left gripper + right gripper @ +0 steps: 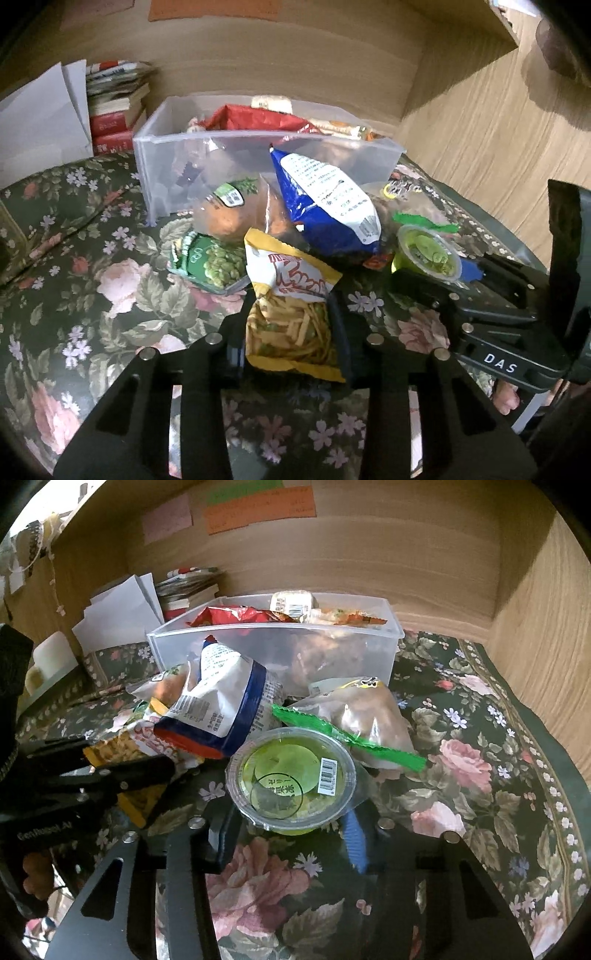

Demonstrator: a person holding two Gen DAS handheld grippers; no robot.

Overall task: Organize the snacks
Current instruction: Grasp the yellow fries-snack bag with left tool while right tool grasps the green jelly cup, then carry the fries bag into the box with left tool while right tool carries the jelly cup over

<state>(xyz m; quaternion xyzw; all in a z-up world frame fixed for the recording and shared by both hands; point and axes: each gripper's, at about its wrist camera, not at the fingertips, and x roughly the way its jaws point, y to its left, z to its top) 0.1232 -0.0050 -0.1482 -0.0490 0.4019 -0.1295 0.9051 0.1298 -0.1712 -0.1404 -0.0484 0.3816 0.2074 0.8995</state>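
Observation:
My left gripper (290, 332) is shut on a yellow bag of fried sticks (291, 295), with a pad pressing each side of it. From the right wrist view that same gripper (129, 779) and the yellow bag (110, 749) show at the left. My right gripper (288, 834) is shut on a clear cup of green jelly (291, 779), its pads against the cup's sides. The cup (428, 254) and right gripper (461, 295) also show in the left wrist view. Behind lie a blue and white bag (325, 199), a green pea bag (210, 262) and a clear bin (177, 147) holding snacks.
All rests on a floral cloth (461, 760) inside a wooden alcove. A brown snack bag with a green seal (369, 716) lies right of the pile. Books (114, 110) and white papers (40, 118) stand at the back left. A wooden wall (546, 635) closes the right side.

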